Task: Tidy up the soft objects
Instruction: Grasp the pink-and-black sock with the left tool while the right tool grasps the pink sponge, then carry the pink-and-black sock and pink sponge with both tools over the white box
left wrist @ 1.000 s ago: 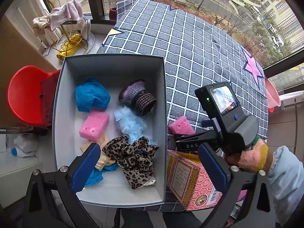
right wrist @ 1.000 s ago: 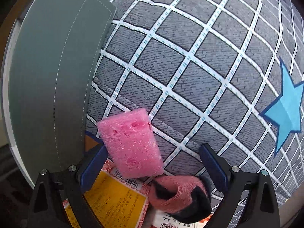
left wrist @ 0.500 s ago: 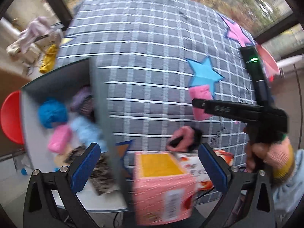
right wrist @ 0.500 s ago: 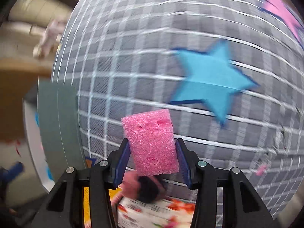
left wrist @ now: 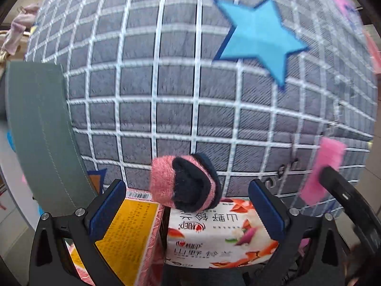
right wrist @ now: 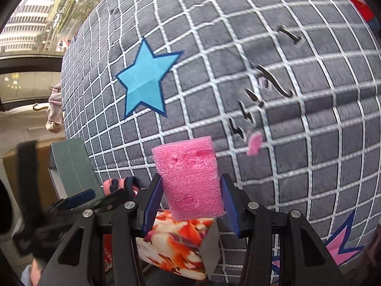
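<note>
Gripping pink sponge (right wrist: 190, 178): R tongs (right wrist: 189, 206); L tongs (left wrist: 185, 211) apart w/ sock (left wrist: 184, 183) between, atop cartons (left wrist: 214, 236).

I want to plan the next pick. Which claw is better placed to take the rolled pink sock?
Left. The left claw is open with the sock between its fingers; the right claw already holds the pink sponge.

Pinks and blues over a grey grid

Pink sponge (right wrist: 189, 181); pink-and-navy sock (left wrist: 184, 184); grey cloth (left wrist: 166, 100) with white checks and a blue star (left wrist: 258, 38); grey-green box (left wrist: 45, 131); yellow-labelled pink carton (left wrist: 126, 233).
</note>
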